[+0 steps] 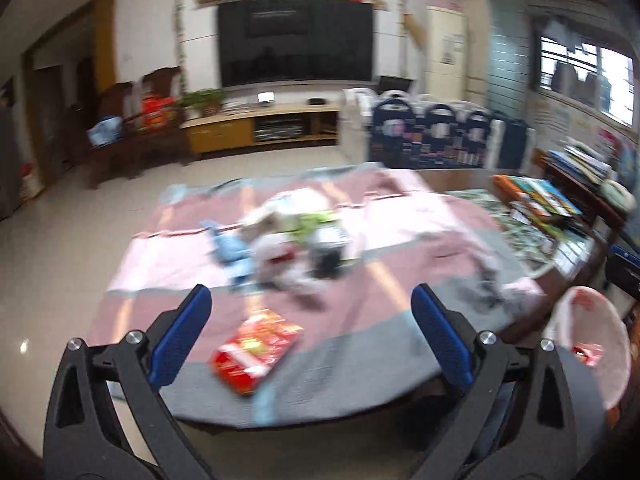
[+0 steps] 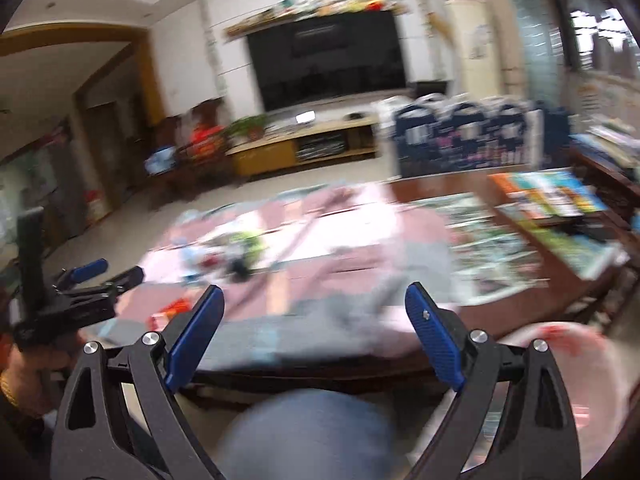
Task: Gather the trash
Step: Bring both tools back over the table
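A red snack packet (image 1: 256, 350) lies on the striped cloth (image 1: 380, 240) near the table's front edge. A blurred pile of trash (image 1: 288, 240), with white, blue and green wrappers, lies mid-table; it also shows in the right wrist view (image 2: 236, 252). A pink-lined bin (image 1: 588, 344) holding a red wrapper stands at the right of the table; it shows blurred in the right wrist view (image 2: 568, 376). My left gripper (image 1: 312, 304) is open and empty, above the front edge just behind the red packet. It also shows in the right wrist view (image 2: 104, 272). My right gripper (image 2: 314, 304) is open and empty, short of the table's front edge.
Books and magazines (image 1: 536, 200) cover the table's right side. A TV (image 1: 296, 40) and a low cabinet (image 1: 260, 128) stand across the tiled floor. Dark chairs (image 1: 440, 132) stand behind the table. My knee (image 2: 308, 432) is below the right gripper.
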Motion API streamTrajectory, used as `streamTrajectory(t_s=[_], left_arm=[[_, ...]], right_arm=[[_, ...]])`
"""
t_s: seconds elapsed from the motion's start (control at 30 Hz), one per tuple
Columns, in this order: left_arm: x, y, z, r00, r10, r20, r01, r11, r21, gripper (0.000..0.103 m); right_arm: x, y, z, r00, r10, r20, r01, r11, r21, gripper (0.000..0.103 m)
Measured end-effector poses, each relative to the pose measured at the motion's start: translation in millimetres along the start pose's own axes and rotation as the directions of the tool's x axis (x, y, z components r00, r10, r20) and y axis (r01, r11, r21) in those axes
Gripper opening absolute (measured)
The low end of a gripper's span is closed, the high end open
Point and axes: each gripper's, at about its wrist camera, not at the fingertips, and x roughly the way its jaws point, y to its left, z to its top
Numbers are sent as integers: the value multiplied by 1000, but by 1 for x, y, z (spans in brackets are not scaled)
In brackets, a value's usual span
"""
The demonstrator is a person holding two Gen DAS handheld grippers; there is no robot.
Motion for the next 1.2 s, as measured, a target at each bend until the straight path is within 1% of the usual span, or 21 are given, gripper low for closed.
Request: streamTrajectory(t_s=[0.03,0.1,0.13,0.17,0.27,0.3,0.33,0.37,0.47,0.6,0.73,0.97,1.2], left_arm=[[1,16,-4,999,41,-1,-41,999,-16,99],[2,42,-9,996,85,-2,-85,995,-44,99],[2,58,-13,996,92,-7,-93,993,-67,99],[3,65,-18,996,88,-10,-88,992,-85,99],[0,77,-36,997,81,-19,-83,988,-131,99],[-1,76,-36,997,71,-13,-72,988,-134,99],[-4,75,-35,998,60,13,-58,991,-124,100],[-4,74,-36,998,60,20,-57,991,-119,100],[3,69,-38,999,48,-10,-49,993,-105,100],[9,56,-37,999,34,-14,-35,996,-77,100],[11,51,-39,999,33,-16,-34,998,-55,100],[10,54,-40,999,31,-22,-33,997,-70,100],[12,51,-41,999,27,-25,-28,998,-57,100]], right_arm=[[10,17,0,999,33,-17,-34,999,-4,90],[34,54,3,993,107,-44,-108,994,-18,90],[41,69,3,990,132,-43,-133,991,-27,90],[50,86,1,988,151,-45,-153,987,-47,90],[66,113,-11,988,153,-38,-156,981,-117,90],[70,118,-17,991,128,-42,-133,980,-147,90],[72,122,-20,993,108,-54,-115,980,-161,90],[70,123,-21,992,113,-55,-120,979,-162,90],[65,116,-22,993,117,-30,-120,981,-151,90],[71,107,-22,994,104,-41,-109,986,-130,90],[70,106,-21,993,110,-36,-114,985,-126,90],[72,106,-22,993,109,-38,-113,986,-126,90],[72,106,-22,993,110,-38,-114,985,-127,90]])
